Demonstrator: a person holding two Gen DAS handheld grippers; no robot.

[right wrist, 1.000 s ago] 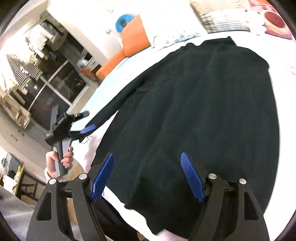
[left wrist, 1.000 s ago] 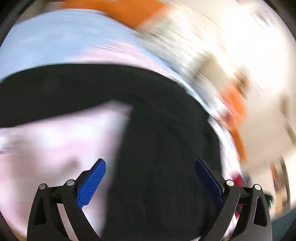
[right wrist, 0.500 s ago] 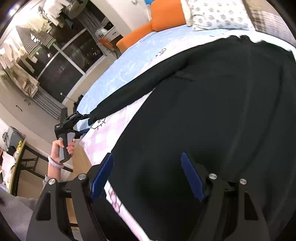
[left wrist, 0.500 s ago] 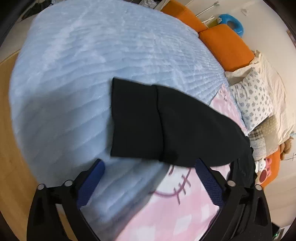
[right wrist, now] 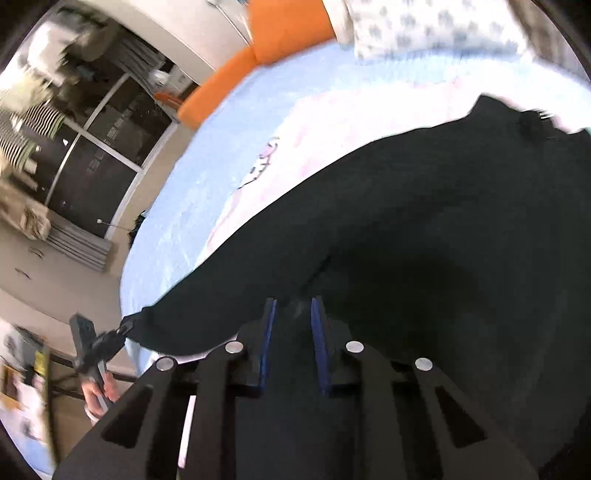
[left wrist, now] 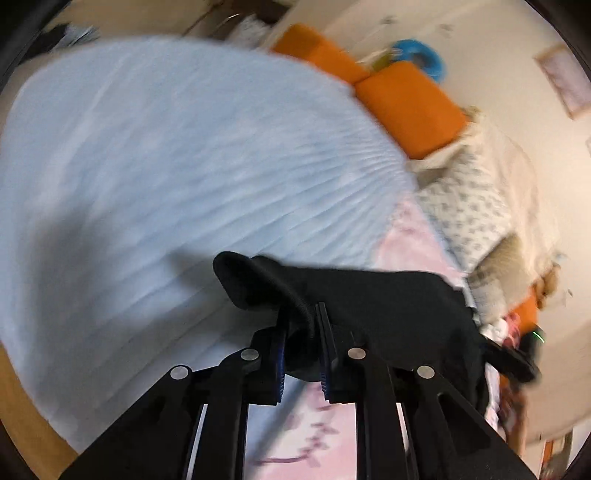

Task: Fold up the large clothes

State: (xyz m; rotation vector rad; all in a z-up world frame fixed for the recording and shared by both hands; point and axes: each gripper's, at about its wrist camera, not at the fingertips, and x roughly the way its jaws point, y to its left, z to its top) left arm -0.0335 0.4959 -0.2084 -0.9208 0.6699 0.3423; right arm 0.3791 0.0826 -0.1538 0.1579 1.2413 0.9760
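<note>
While closing, black garment [left wrist: 388, 306] between each gripper's pads.

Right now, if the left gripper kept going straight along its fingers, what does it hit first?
The black garment's sleeve end: it is already bunched between the left gripper as its jaws close. Past that, probably the light blue bedspread; depth is unclear.

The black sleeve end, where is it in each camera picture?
Left wrist view: low centre, the sleeve end bunched between the closing left claw.
Right wrist view: far lower left, gripped there.
Shared landmark: the orange cushion at the top.
</note>
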